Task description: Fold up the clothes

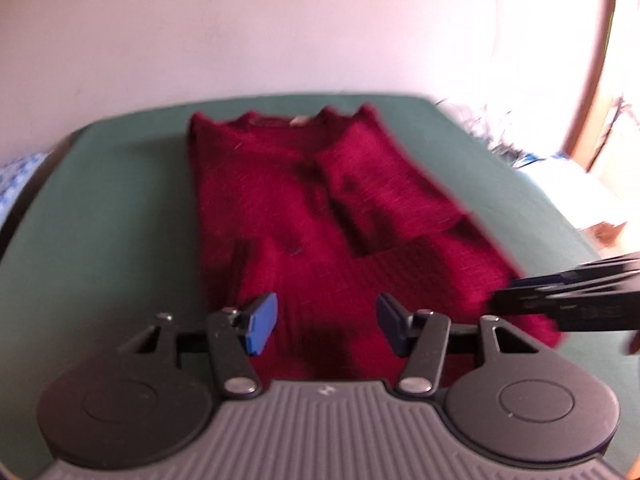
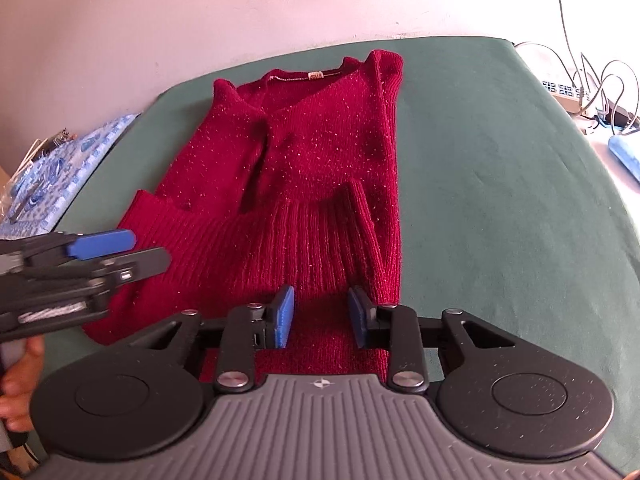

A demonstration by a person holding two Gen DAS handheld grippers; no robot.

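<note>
You are midway through folding the red knitted sweater (image 2: 304, 168), which lies flat on the green-covered bench (image 2: 500, 184), its neckline (image 2: 308, 76) near the far edge and its ribbed hem (image 2: 304, 344) at the near edge, just below both pairs of tongs. Its long axis runs from the near edge to the far edge, collar pointing away from you; the garment sits roughly midway between the left and right edges. Both sleeves appear already turned in across the body, the cuff (image 2: 352, 208) of one lying over the lower front, so the side folds look done and the lengthwise fold is the step in hand. The right tongs (image 2: 320, 316) hover over the hem, partly open, the blue pads standing apart with cloth seen between but not pinched; you hold nothing there. The left tongs (image 1: 326, 326) stand wider, also empty, over the hem's left portion; that view is blurred, so contact with the knit cannot be told. Next, judged from this layout, you need to lower both tongs onto the hem's two corners, close on all the layers together, and carry the hem toward the far edge so it lands squarely at the collar.
</note>
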